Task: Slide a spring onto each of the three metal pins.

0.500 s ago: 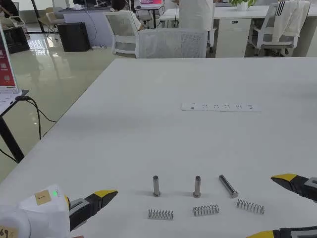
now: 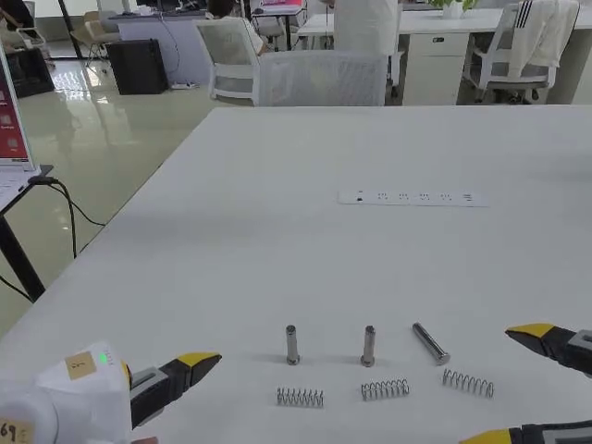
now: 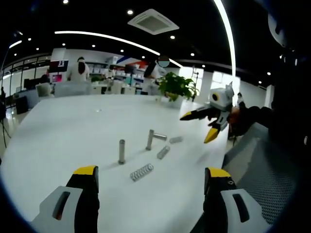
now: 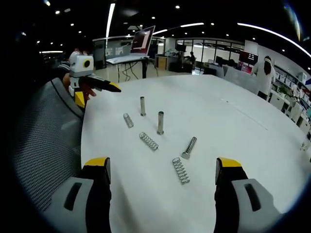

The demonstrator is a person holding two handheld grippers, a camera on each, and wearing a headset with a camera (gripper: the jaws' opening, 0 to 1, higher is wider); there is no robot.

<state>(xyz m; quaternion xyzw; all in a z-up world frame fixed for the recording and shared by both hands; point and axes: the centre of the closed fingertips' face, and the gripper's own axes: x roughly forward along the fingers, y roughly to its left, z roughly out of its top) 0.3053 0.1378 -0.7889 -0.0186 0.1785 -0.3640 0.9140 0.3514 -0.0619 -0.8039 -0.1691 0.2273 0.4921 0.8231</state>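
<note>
Left gripper (image 3: 151, 171): jaws spread wide, empty, at near-left of white table (image 2: 277, 240). Right gripper (image 4: 163, 162): likewise spread, holding nothing, at near-right. Three pins in row between grippers: left pin (image 2: 292, 345) and middle pin (image 2: 368, 346) upright, right pin (image 2: 430, 343) lying flat, angled. Springs loose on table, one just nearer than each pin, apart from it: left spring (image 2: 300, 398), middle spring (image 2: 385, 389), right spring (image 2: 467, 383). Power strip (image 2: 412, 198) farther back.
</note>
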